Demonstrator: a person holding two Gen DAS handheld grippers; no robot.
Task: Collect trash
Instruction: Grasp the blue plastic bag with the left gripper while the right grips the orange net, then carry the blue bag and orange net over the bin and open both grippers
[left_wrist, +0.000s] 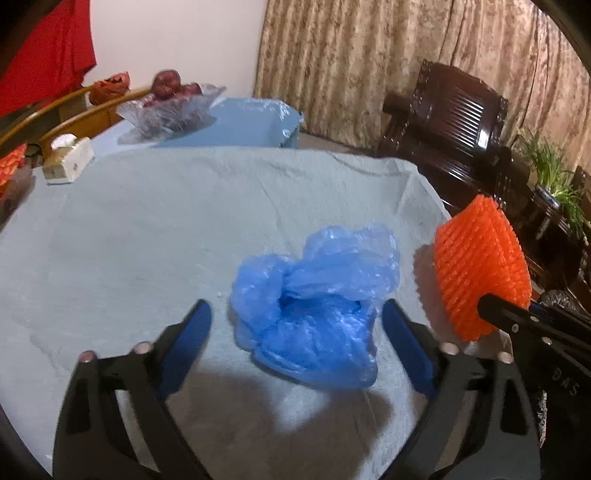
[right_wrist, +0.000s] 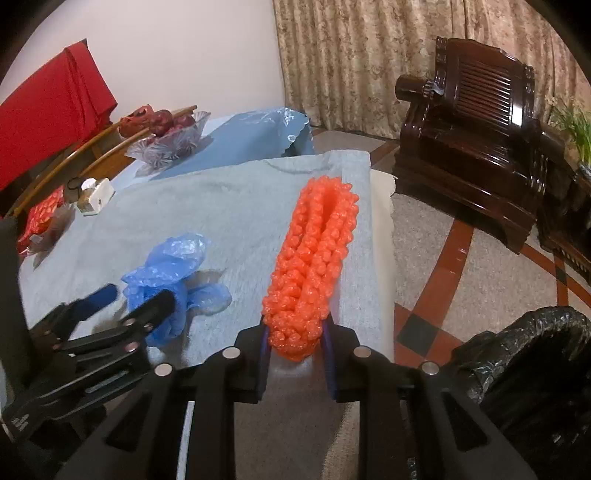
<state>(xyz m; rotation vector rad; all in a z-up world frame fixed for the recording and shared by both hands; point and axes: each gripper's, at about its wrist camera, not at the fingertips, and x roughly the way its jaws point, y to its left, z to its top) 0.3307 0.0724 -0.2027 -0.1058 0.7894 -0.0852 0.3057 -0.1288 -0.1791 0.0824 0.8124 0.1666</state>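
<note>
While the orange foam net (right_wrist: 308, 273) is clamped in the right gripper (right_wrist: 295, 354) and lifted beside the black bin bag (right_wrist: 532, 354), nothing visibly binned | blue plastic bag (left_wrist: 314, 295) lies on the counter (left_wrist: 147, 240), left of net | left gripper (left_wrist: 295, 328) angled down, jaws spread, straddling the bag, not yet pressing.
</note>
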